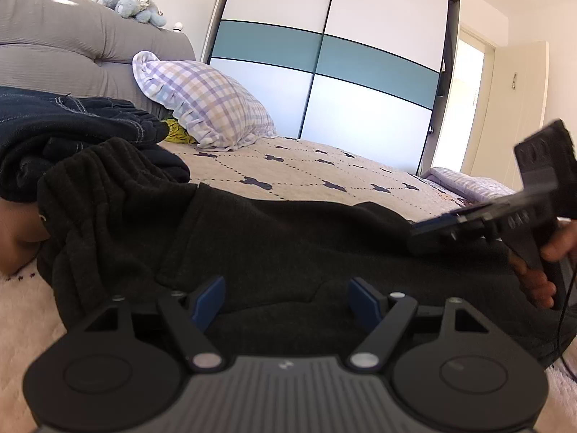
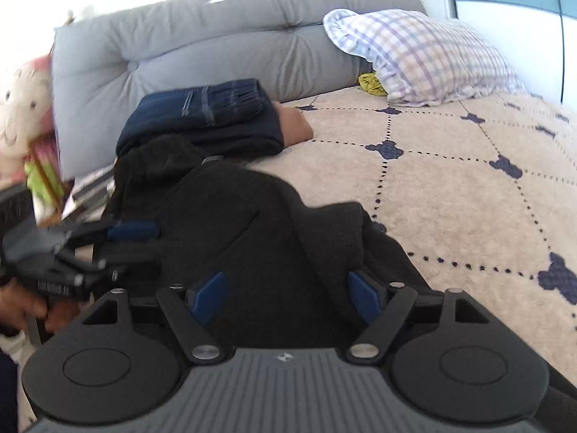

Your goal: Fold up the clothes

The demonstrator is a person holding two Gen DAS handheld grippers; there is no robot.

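A black garment (image 1: 274,238), thick and soft, lies spread over the cream bedspread (image 1: 310,169) of the bed, with its ribbed waistband (image 1: 93,187) bunched at the left in the left wrist view. The left gripper (image 1: 286,297) is low over this garment, and its two blue fingers (image 1: 209,301) stand wide apart with only the dark cloth between them, so it is released and grasps nothing. The right gripper (image 2: 286,297) is also spread wide above the same garment, near a raised fold (image 2: 335,227) of the cloth, and it grasps nothing either. In the left wrist view the right gripper comes in from the right side with a hand (image 1: 548,263) around its handle, and its tip is at the edge of the black cloth. Behind the garment a folded dark blue garment (image 2: 205,119) lies on the bed near the grey headboard (image 2: 216,36). A checked pillow (image 2: 425,57) leans against the headboard, and a small yellow-green cloth (image 2: 371,83) lies just beside it.
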